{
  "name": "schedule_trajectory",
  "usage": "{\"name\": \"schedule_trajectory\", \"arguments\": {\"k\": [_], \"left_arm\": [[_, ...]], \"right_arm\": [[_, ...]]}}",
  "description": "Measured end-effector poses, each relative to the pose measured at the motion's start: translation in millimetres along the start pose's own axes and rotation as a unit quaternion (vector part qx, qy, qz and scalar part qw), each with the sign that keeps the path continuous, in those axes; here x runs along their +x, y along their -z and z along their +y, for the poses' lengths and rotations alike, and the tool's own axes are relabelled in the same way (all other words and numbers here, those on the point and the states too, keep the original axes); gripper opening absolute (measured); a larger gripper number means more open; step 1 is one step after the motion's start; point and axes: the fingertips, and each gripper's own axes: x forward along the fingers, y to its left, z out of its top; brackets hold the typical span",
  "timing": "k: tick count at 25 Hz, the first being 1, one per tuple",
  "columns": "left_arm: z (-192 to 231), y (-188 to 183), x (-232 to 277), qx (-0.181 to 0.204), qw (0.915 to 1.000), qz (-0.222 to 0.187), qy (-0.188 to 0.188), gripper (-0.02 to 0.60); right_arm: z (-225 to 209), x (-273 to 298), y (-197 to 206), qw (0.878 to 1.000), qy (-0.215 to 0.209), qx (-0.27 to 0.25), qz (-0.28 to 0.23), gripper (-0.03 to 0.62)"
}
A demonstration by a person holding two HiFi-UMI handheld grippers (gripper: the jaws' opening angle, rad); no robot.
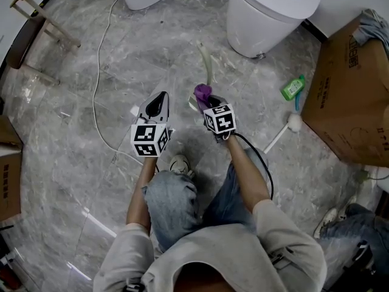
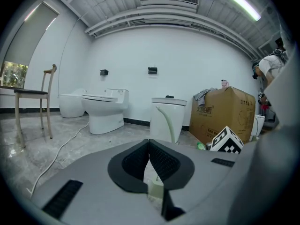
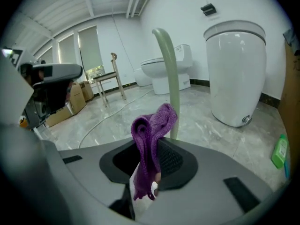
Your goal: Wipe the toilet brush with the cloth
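Observation:
The toilet brush's pale green handle rises from the floor just ahead of my grippers. It also shows in the left gripper view and in the right gripper view. My right gripper is shut on a folded purple cloth, which stands directly in front of the handle's lower part. My left gripper is a little to the left of the brush. Its pads are pressed together with nothing seen between them. The brush's base is hidden by the right gripper.
A white toilet stands beyond the brush, with another farther left. On the right are a cardboard box, a green bottle and a white-headed brush. A white cable and a chair lie left.

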Motion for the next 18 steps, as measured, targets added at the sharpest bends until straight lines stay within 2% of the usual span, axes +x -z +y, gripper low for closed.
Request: {"name": "schedule_trajectory", "arguments": {"k": [5,11,18], "left_arm": [[-0.7,-9.3,-4.0,0.010,0.9999,-0.004,-0.002,0.020],[-0.8,-30.2,-10.7,0.021,0.9996,-0.018,-0.007,0.020],[4.5,-30.8,-15.6,0.025,0.9995,-0.015,-0.012,0.020]], "right_arm": [[3.8,-37.0,-52.6,0.997,0.000,-0.027,-0.078,0.107],[-10.3,-104.6,-116.6,0.983,0.025,-0.048,-0.175,0.107],[-53.6,-151.8,-134.7,0.974,0.052,-0.014,-0.221,0.108]]}}
